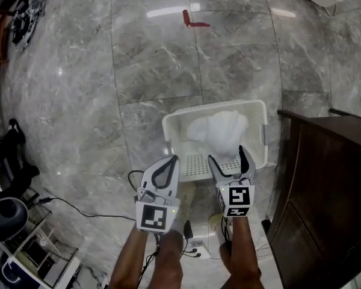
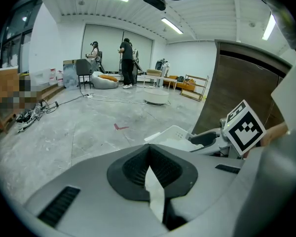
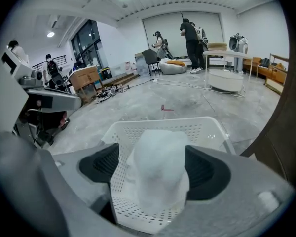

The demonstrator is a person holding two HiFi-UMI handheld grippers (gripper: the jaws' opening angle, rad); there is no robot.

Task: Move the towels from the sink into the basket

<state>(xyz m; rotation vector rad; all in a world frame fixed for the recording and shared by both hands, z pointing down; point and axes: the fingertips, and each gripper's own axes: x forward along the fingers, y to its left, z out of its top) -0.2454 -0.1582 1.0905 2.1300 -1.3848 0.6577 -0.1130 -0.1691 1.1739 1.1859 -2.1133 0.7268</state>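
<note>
1 towel [image 1: 219,130] is left in the basket [image 1: 260,131] between the opened right gripper [image 1: 227,156] jaws; the left gripper [image 1: 169,163] is closed; straight withdrawal is advised.

Head looks down (basket [image 1: 262,137] shared).

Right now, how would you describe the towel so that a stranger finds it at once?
On the grey marble floor, beside a dark brown cabinet, stands a white basket with small holes. The towel lies inside it, a crumpled white heap. Its soft, rounded folds set it apart from the hard, perforated plastic around it.
</note>
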